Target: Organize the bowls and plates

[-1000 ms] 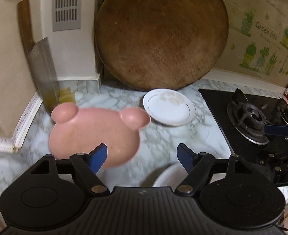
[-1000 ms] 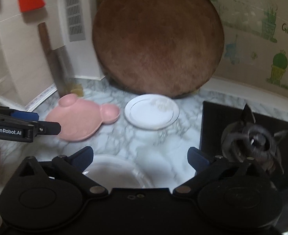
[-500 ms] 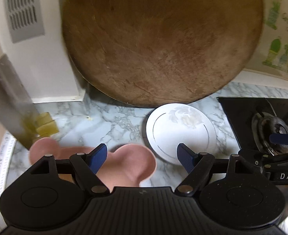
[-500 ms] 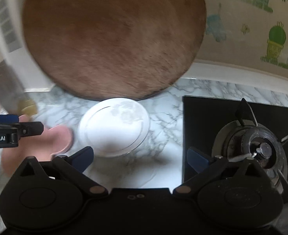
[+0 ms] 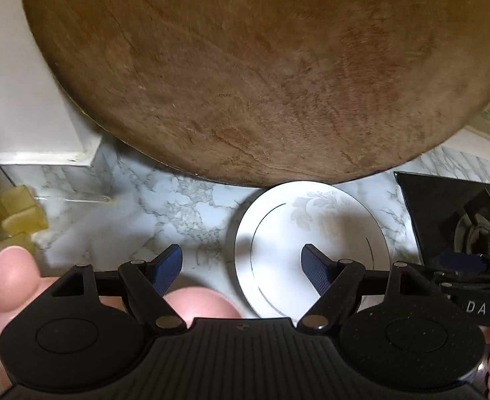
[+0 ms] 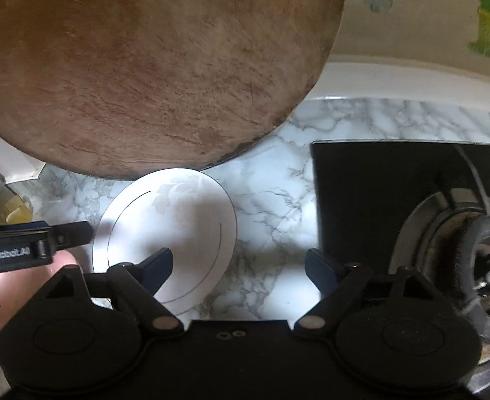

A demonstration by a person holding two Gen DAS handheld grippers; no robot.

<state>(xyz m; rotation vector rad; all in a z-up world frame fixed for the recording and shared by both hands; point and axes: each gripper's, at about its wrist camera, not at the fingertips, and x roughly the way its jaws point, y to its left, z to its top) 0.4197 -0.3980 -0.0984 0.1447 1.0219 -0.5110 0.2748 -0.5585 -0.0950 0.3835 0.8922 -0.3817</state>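
Two grippers' spread fingers (image 5: 165,268) hover over the white plate (image 5: 311,233).

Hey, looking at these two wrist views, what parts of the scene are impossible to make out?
- Pink bear-shaped plate: left wrist view, mostly hidden under the left gripper; only its ears show.
- White plate: right wrist view, near rim covered by a finger of the right gripper.
- Round wooden cutting board: top cut off by the frame edge.
- Gas burner: partly cut off at the right edge.
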